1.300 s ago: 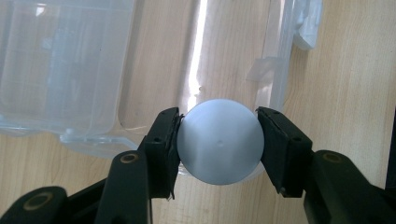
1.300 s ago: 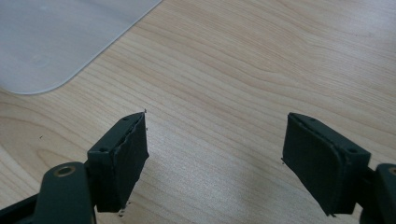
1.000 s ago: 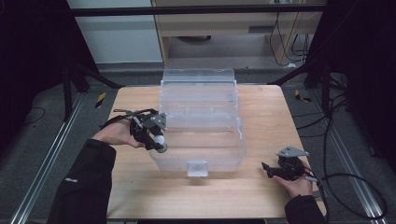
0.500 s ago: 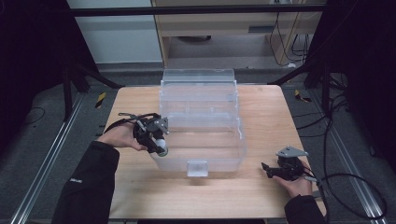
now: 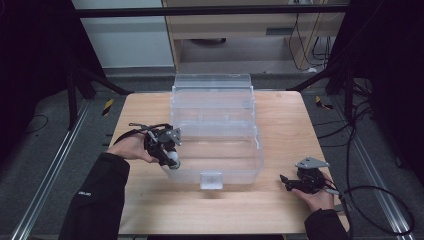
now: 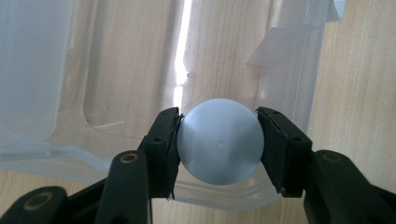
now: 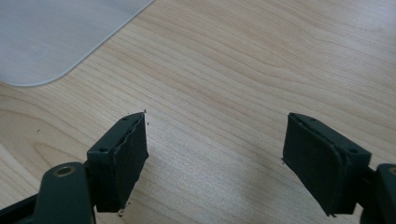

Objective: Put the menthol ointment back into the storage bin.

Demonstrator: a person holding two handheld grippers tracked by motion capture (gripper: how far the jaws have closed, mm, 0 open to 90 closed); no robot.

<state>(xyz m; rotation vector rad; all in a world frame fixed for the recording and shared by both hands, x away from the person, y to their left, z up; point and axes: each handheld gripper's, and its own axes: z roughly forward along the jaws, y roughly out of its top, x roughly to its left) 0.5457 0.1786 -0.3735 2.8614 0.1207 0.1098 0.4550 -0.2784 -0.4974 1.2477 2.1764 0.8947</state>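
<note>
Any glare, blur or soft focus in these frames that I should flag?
Left gripper view: a bright glare streak runs down the clear plastic bin; the pale ball between the fingers is sharp. Right gripper view: wood grain crisp, the near fingers slightly soft. High view: dim surroundings, the left gripper a little blurred, the table evenly lit.

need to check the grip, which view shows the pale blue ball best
The left gripper view: the pale blue ball sits close and sharp, with both pads pressed on its sides over the clear box. In the high view the ball is a small pale spot at the left gripper, its grip too small to judge.
</note>
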